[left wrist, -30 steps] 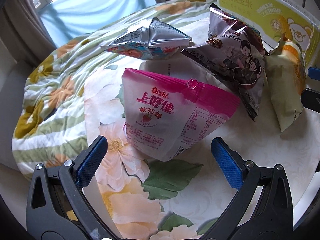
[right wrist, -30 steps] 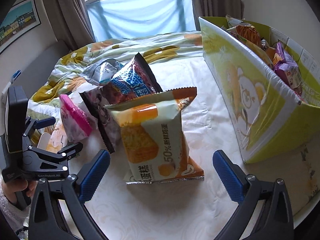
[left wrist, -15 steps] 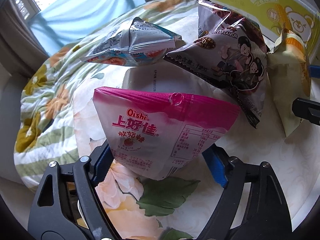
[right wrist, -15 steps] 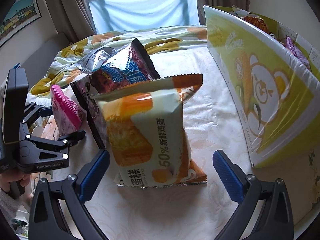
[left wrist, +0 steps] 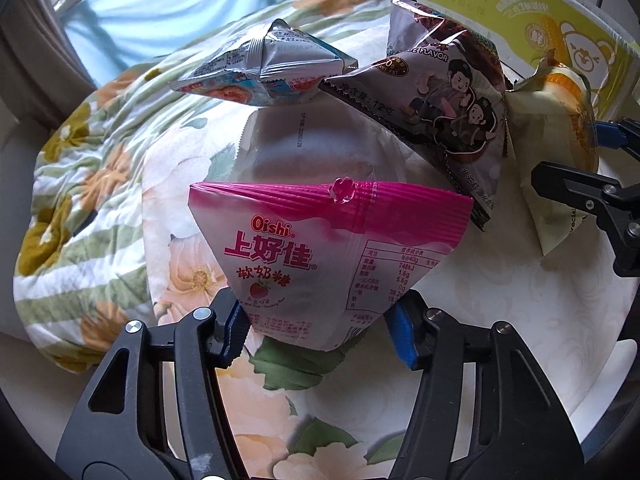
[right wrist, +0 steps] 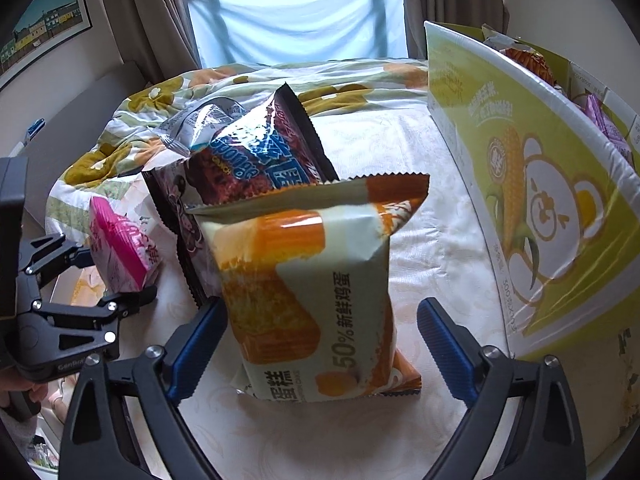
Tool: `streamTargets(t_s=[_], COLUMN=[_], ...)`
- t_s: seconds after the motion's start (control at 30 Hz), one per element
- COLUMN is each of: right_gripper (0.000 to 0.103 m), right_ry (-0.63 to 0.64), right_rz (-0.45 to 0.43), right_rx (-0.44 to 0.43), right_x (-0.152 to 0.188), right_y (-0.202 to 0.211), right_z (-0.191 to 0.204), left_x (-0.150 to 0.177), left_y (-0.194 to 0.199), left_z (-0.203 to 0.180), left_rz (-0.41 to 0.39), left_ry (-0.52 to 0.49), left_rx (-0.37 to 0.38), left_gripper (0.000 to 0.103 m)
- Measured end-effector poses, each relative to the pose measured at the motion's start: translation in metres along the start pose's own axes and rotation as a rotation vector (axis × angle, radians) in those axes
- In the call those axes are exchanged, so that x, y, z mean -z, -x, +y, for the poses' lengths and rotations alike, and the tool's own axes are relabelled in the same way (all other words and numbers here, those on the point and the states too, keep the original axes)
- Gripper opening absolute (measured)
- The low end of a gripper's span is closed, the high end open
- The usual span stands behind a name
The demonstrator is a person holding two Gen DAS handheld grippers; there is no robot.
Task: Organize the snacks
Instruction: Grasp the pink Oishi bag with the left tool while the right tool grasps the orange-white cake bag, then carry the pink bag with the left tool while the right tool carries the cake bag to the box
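A pink and white Oishi candy bag (left wrist: 320, 260) stands on the floral cloth, and my left gripper (left wrist: 320, 328) has closed on its lower end, blue pads touching both sides. It also shows in the right wrist view (right wrist: 120, 252). An orange and cream egg-cake bag (right wrist: 316, 288) stands upright between the fingers of my right gripper (right wrist: 320, 352), which is open with its pads a little off the bag. Behind stand a dark brown snack bag (left wrist: 444, 92) and a grey-blue snack bag (left wrist: 264, 68).
A yellow-green cardboard box with a bear print (right wrist: 540, 200) stands to the right and holds several snacks. A flat white packet (left wrist: 312, 156) lies behind the pink bag. The floral quilt (left wrist: 80, 184) hangs over the table's left edge. A curtained window is beyond.
My left gripper moved forward and closed onto the pink Oishi bag. My right gripper moved forward until the orange cake bag stood between its open fingers, which narrowed slightly.
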State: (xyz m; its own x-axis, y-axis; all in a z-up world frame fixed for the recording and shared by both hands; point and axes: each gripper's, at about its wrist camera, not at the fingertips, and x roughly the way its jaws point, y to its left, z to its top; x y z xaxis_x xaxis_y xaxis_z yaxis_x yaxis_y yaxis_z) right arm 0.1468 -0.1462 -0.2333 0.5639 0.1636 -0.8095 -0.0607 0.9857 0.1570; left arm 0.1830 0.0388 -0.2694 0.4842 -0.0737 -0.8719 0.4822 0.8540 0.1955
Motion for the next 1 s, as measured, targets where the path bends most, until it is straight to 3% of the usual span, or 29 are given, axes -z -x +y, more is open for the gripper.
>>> streamTargets(t_s=[0.13, 0.2, 0.23, 0.33, 0.7, 1.0], right_gripper=[0.085, 0.078, 0.068, 0.063, 0.059, 0.059], right_ry=[-0.007, -0.010, -0.012, -0.023, -0.041, -0.037], right_rz=[0.003, 0.011, 0.023, 0.030, 0.027, -0.051], right_rx=[0.001, 0.001, 0.000, -0.001, 0.009, -0.004], right_x=[0.001, 0.003, 0.003, 0.004, 0.004, -0.012], right_y=[-0.003, -0.004, -0.006, -0.005, 0.027, 0.095], right_z=[0.001, 0.001, 0.000, -0.001, -0.004, 0.004], left_x=[0.005, 0.009, 0.010, 0.012, 0.018, -0.005], left_y=[0.003, 0.004, 0.004, 0.005, 0.030, 0.101], left_z=[0.006, 0.010, 0.013, 0.018, 0.039, 0.048], left_rz=[0.010, 0.014, 0.020, 0.030, 0.032, -0.089], left_ry=[0.046, 0.072, 0.086, 0.119, 0.238, 0.301], left_rx=[0.020, 0.025, 0.027, 0.029, 0.077, 0.081], left_gripper=[0.054, 0.054, 0.053, 0.053, 0.051, 0.051])
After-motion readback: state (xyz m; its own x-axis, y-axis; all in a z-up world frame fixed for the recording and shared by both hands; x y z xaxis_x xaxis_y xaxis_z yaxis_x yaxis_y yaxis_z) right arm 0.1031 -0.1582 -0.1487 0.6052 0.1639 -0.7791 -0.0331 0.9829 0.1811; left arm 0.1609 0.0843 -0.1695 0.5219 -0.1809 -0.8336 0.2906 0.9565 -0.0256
